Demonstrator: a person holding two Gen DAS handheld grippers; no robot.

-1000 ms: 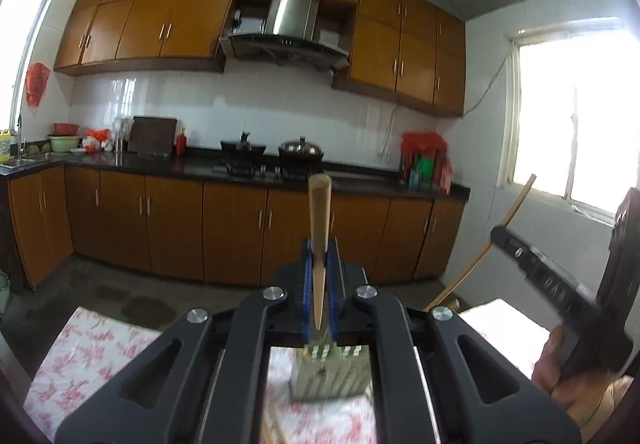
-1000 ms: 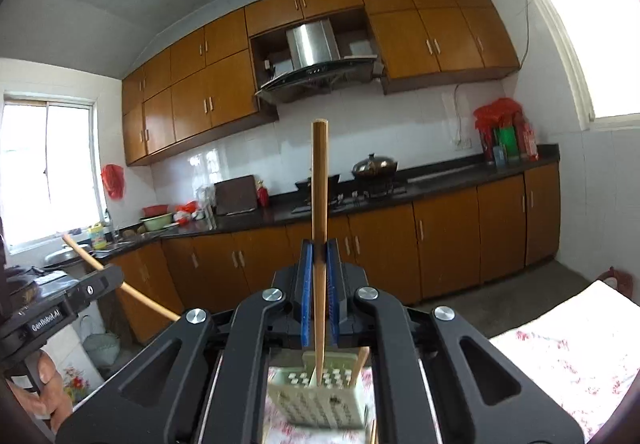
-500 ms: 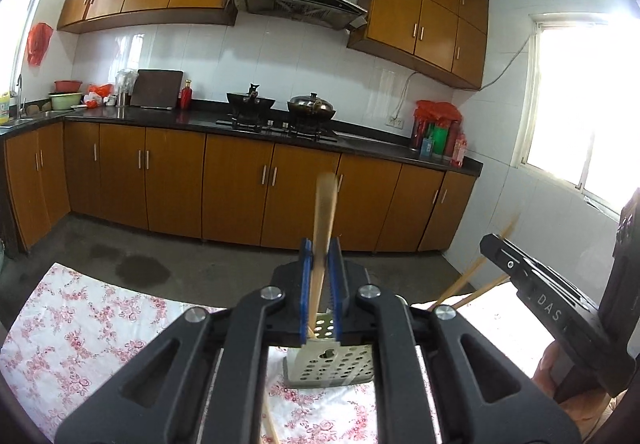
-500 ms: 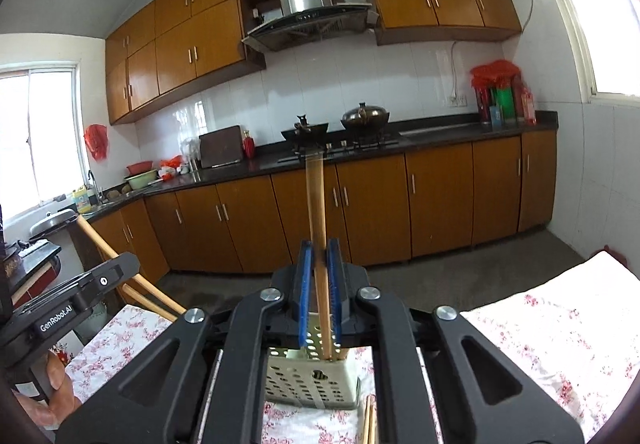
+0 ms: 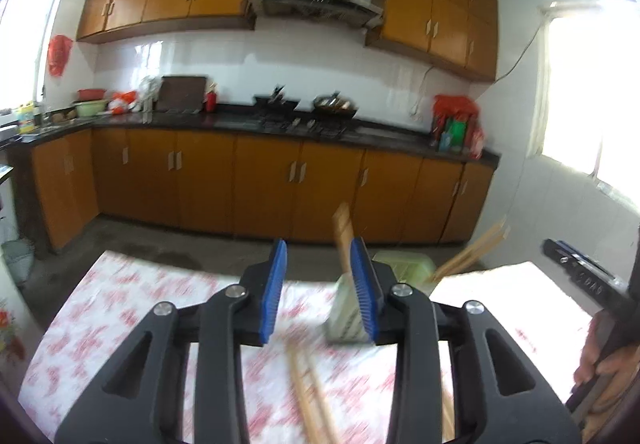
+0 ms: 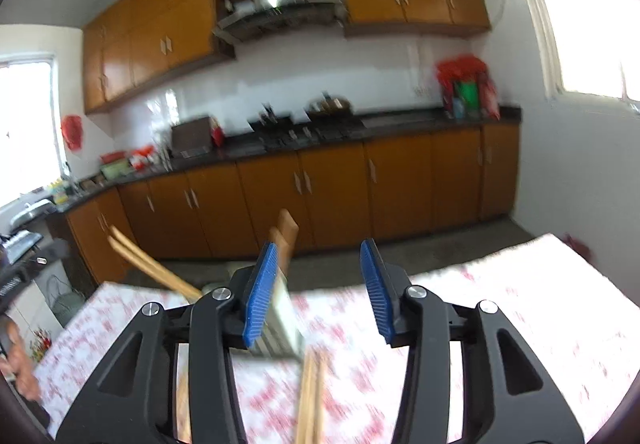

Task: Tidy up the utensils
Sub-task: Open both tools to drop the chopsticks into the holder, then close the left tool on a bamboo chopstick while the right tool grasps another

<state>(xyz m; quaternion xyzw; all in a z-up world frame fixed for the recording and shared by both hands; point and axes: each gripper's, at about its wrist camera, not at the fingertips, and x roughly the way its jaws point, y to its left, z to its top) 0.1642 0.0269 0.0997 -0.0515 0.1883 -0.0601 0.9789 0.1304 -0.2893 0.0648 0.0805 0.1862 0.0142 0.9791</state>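
Note:
In the left wrist view my left gripper point(image 5: 319, 264) is low over the flowered tablecloth point(image 5: 120, 308), its jaws opening. A wooden chopstick point(image 5: 343, 228) stands loose in the pale perforated utensil holder point(image 5: 404, 264), leaning by the right blue pad point(image 5: 364, 292) with no pad pressing it. My right gripper point(image 6: 320, 264) also has its jaws opening. Another chopstick point(image 6: 286, 232) tilts free in the holder point(image 6: 282, 328) beside the left pad point(image 6: 260, 292). More chopsticks point(image 5: 472, 256) lean out of the holder. A loose pair point(image 6: 312, 396) lies on the cloth under the jaws.
Brown kitchen cabinets point(image 5: 260, 184) and a dark counter run along the back wall beyond a strip of floor. A person's hand point(image 5: 604, 368) holds the other gripper's body point(image 5: 580, 276) at the right edge. The table's far edge point(image 5: 160, 264) lies just past the holder.
Both grippers sank toward the table and tipped down. Their jaws went from shut on upright chopsticks to apart, and the chopsticks now lean loose in the holder.

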